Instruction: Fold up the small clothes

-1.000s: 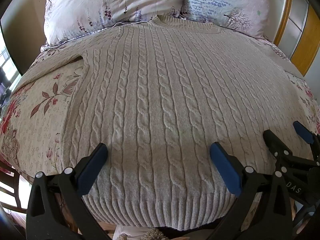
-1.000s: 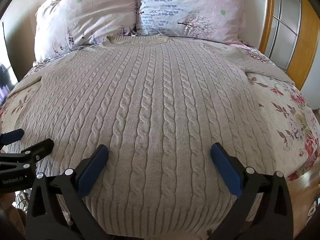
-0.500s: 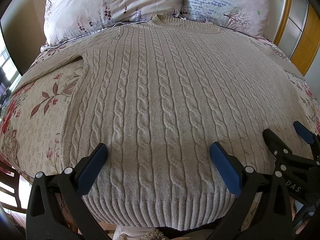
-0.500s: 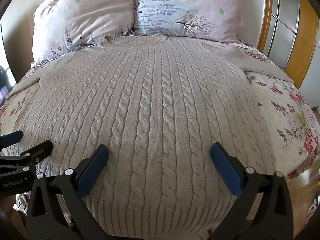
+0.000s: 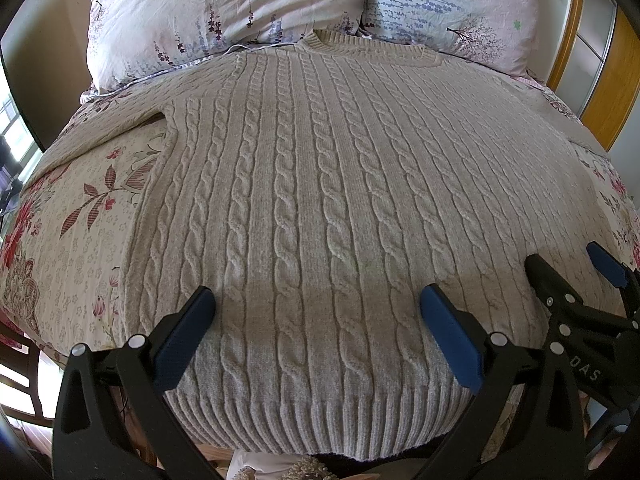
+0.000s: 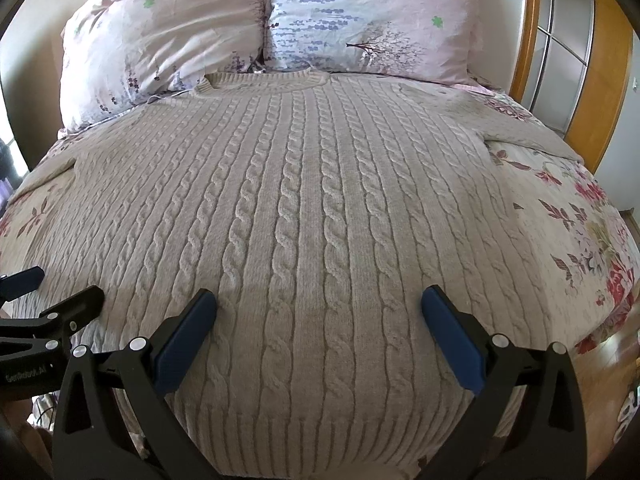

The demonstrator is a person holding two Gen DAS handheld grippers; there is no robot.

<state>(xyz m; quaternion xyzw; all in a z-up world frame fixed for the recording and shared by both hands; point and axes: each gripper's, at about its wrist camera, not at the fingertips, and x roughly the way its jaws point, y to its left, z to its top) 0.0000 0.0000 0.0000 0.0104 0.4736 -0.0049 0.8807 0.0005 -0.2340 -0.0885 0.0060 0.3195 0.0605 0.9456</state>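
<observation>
A beige cable-knit sweater (image 5: 320,184) lies flat on the bed, front up, collar (image 5: 360,42) at the pillows and ribbed hem (image 5: 304,416) at the near edge. Its sleeves spread out to both sides (image 5: 112,132) (image 6: 528,132). My left gripper (image 5: 318,312) hangs open above the hem's left half, nothing between its blue pads. My right gripper (image 6: 318,312) is open too, over the hem's right half (image 6: 320,420). Each gripper shows at the edge of the other's view: the right one (image 5: 576,276) and the left one (image 6: 60,284).
Two floral pillows (image 6: 160,40) (image 6: 368,16) lean at the head of the bed. The flowered bedspread (image 5: 68,216) shows on both sides of the sweater (image 6: 580,224). A wooden-framed wardrobe door (image 6: 568,48) stands at the right. A chair back (image 5: 24,380) sits below the left bed edge.
The right gripper has edged slightly forward and lower over the sweater. The left gripper has barely moved. Both stay open and the sweater lies as before.
</observation>
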